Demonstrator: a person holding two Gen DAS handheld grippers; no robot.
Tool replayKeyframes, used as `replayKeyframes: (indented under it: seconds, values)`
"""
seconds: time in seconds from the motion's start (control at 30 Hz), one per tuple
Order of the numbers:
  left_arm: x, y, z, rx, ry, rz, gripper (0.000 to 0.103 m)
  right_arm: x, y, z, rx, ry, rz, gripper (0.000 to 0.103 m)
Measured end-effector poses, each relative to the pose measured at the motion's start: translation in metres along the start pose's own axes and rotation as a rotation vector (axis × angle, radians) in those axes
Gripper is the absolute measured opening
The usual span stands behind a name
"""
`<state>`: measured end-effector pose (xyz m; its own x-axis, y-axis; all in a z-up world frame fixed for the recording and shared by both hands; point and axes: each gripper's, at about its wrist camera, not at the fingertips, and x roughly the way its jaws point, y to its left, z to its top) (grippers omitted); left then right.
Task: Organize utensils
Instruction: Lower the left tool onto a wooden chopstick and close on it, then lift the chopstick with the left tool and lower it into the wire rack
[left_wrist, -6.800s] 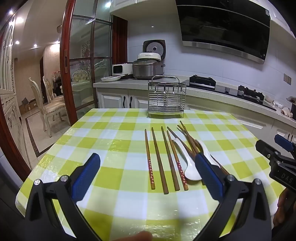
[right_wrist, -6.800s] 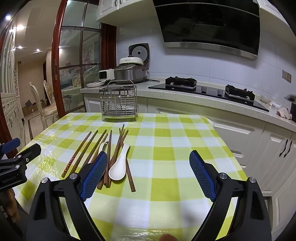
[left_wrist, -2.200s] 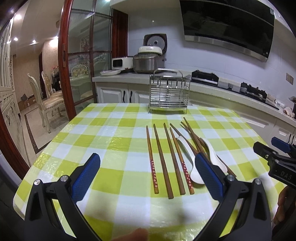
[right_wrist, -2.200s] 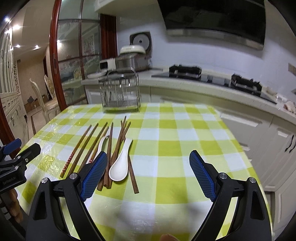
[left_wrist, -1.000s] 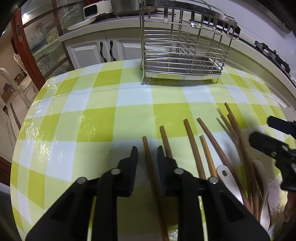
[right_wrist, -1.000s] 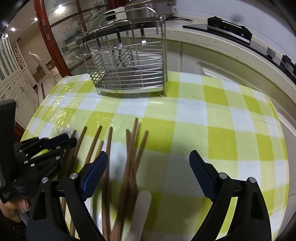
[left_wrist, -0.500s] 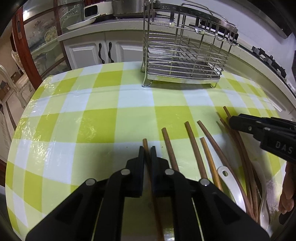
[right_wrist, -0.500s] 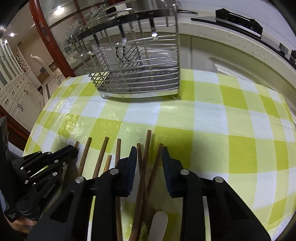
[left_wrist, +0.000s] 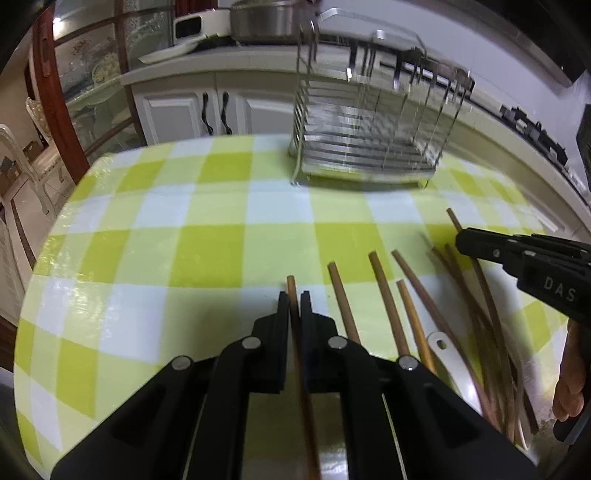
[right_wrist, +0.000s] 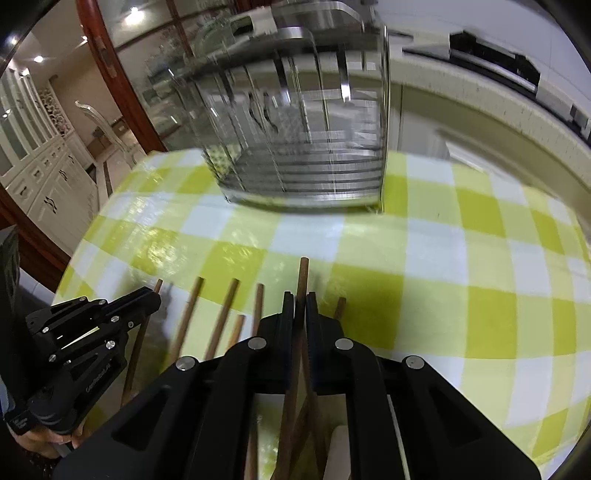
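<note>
Several brown wooden chopsticks (left_wrist: 384, 295) lie side by side on the green-checked tablecloth, with a white spoon (left_wrist: 445, 349) among them. My left gripper (left_wrist: 294, 300) is shut on the leftmost chopstick (left_wrist: 291, 295), whose tip sticks out past the fingers. My right gripper (right_wrist: 300, 301) is shut on a darker chopstick (right_wrist: 303, 273) near its far end; this gripper also shows in the left wrist view (left_wrist: 480, 243). A wire utensil rack (left_wrist: 369, 122) stands upright at the table's far side, seen closer in the right wrist view (right_wrist: 295, 122).
The table (left_wrist: 207, 243) carries a green and white checked cloth. Behind it runs a kitchen counter (left_wrist: 207, 66) with white cabinets, a cooker and a stove. A red-framed glass door and dining chairs are at the left.
Both grippers came down from above the table to the chopsticks and closed, the left on the leftmost chopstick, the right on a darker one. Both views are now nearer the rack.
</note>
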<state>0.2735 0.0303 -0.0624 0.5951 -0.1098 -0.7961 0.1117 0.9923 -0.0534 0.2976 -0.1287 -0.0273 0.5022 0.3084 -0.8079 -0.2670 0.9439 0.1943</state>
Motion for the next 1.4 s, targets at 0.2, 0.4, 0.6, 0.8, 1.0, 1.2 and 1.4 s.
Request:
replayKeyframes:
  seconds: [0.2,0.4,0.6,0.8,1.0,1.2,1.4]
  values:
    - [-0.048,0.002,0.009,-0.010,-0.105,0.002,0.006,-0.041,0.004,0.006,0.006,-0.078,0.023,0.008]
    - [-0.093,-0.005,0.010,-0.009,-0.214,-0.004,0.006,-0.088,0.015,0.004,-0.010,-0.175,0.016,0.008]
    - [-0.130,-0.007,0.006,-0.031,-0.332,-0.014,0.005,-0.133,0.022,-0.002,-0.018,-0.275,0.006,0.008]
    - [-0.154,-0.009,0.007,-0.039,-0.405,-0.019,0.005,-0.173,0.027,-0.004,-0.034,-0.387,-0.014,0.008]
    - [-0.162,-0.013,0.014,-0.024,-0.424,-0.015,0.005,-0.181,0.026,-0.003,-0.030,-0.403,-0.018,0.008]
    - [-0.167,-0.016,0.024,-0.022,-0.430,-0.013,0.005,-0.192,0.028,0.001,-0.037,-0.429,-0.069,0.008]
    - [-0.167,-0.019,0.031,-0.032,-0.441,-0.013,0.005,-0.196,0.029,0.003,-0.028,-0.457,-0.118,0.008]
